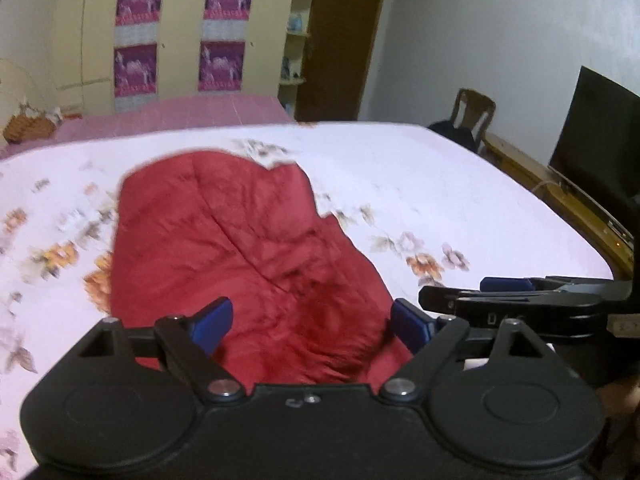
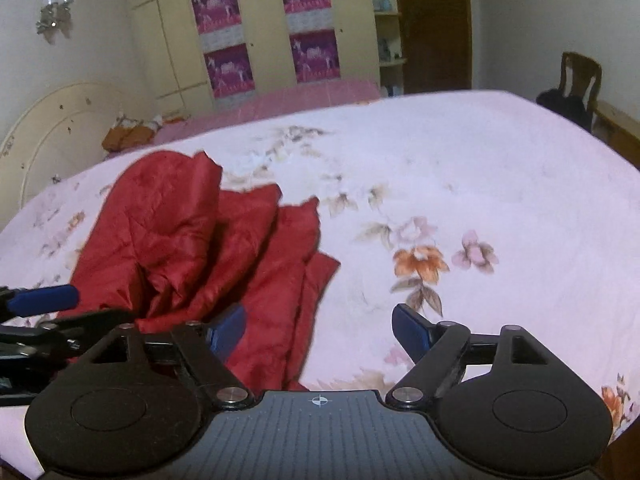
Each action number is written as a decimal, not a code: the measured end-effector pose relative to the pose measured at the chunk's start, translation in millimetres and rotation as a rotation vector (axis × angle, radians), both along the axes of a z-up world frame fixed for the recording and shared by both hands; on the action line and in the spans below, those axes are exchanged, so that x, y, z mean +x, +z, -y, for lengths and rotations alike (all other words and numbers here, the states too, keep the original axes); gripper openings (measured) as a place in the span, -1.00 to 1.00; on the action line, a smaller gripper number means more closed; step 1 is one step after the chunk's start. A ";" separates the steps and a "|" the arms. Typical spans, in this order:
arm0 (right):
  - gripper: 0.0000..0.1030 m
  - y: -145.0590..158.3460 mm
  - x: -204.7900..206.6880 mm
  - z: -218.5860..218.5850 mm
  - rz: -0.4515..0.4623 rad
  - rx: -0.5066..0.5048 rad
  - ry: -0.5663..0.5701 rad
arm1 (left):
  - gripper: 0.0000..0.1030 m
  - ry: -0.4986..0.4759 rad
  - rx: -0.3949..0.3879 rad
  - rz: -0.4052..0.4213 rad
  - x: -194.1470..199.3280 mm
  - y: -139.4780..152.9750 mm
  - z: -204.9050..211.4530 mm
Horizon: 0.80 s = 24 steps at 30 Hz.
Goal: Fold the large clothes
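Observation:
A large red garment (image 1: pixel 248 248) lies rumpled and partly folded on the floral bedspread (image 1: pixel 440 184). In the right wrist view the garment (image 2: pixel 192 240) shows stacked folded layers at the left. My left gripper (image 1: pixel 310 324) is open and empty, held just above the garment's near end. My right gripper (image 2: pixel 320 330) is open and empty, over the garment's right edge and bare bedspread (image 2: pixel 480 184). The right gripper also shows at the right of the left wrist view (image 1: pixel 460 294). The left gripper's blue finger (image 2: pixel 44 298) shows at the left edge of the right wrist view.
A cream wardrobe (image 1: pixel 180 36) with purple posters stands behind the bed. A wooden chair (image 1: pixel 472 114) with a dark bag, a low wooden bench (image 1: pixel 532 172) and a black TV (image 1: pixel 596 136) are on the right. A headboard (image 2: pixel 52 132) and a basket (image 1: pixel 28 128) are on the left.

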State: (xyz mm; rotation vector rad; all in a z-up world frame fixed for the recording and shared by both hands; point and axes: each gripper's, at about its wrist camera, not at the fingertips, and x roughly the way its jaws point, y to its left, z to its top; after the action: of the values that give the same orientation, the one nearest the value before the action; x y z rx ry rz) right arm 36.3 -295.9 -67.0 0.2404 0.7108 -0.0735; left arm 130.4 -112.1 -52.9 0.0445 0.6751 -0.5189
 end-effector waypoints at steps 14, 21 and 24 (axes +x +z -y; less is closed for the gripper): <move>0.54 -2.4 40.4 -29.5 -0.005 0.259 0.031 | 0.54 0.260 0.019 0.022 22.7 -2.3 -107.6; 0.54 -33.4 76.4 -35.6 -0.107 0.365 0.020 | 0.23 0.260 0.071 -0.070 49.8 -46.0 -112.9; 0.41 -37.4 83.2 -39.3 -0.106 0.369 0.037 | 0.10 0.243 0.071 -0.063 59.0 -56.6 -106.9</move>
State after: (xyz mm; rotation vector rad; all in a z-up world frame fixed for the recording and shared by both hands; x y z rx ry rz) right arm 119.5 -256.6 -104.4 0.5795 0.8317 0.0825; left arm 189.4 -5.2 -109.4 0.0119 0.7488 -0.2634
